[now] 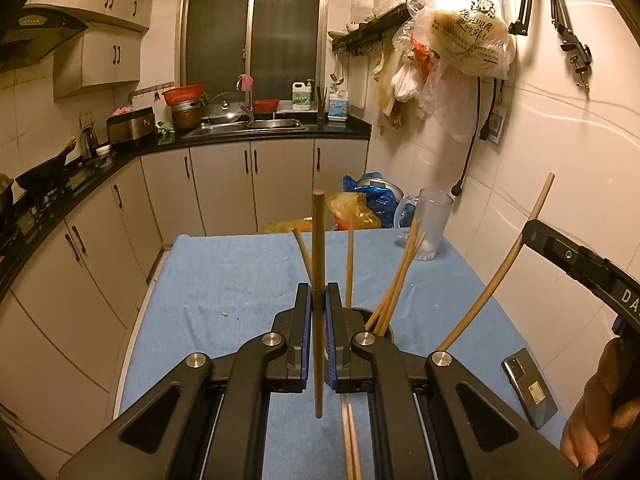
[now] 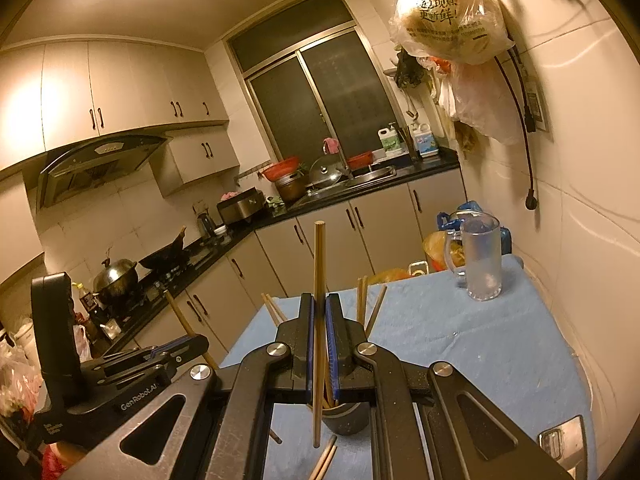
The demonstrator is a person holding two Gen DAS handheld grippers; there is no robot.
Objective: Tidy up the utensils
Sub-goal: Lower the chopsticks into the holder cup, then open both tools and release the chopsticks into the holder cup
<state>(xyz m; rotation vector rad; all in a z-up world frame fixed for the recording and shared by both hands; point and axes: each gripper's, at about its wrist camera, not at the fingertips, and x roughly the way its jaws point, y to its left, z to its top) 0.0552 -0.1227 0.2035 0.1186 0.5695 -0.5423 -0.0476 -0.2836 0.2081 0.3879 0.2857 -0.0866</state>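
My left gripper [image 1: 318, 300] is shut on a wooden chopstick [image 1: 319, 240] and holds it upright above the blue cloth [image 1: 224, 280]. Just right of it stands a dark cup [image 1: 384, 330] with several chopsticks [image 1: 400, 280] leaning in it. My right gripper [image 2: 319, 312] is shut on another chopstick [image 2: 319, 272], upright above the same cup [image 2: 346, 418]. The right gripper also shows at the right edge of the left wrist view [image 1: 580, 264], holding its chopstick [image 1: 500, 268]. The left gripper shows at the left in the right wrist view [image 2: 188, 344]. Loose chopsticks [image 2: 324, 462] lie on the cloth.
A frosted glass mug [image 2: 480, 260] stands at the table's far right. A phone [image 1: 530, 388] lies on the cloth near the right edge. Plastic bags [image 1: 360, 204] sit behind the table. Tiled wall is close on the right; kitchen counters run along the left.
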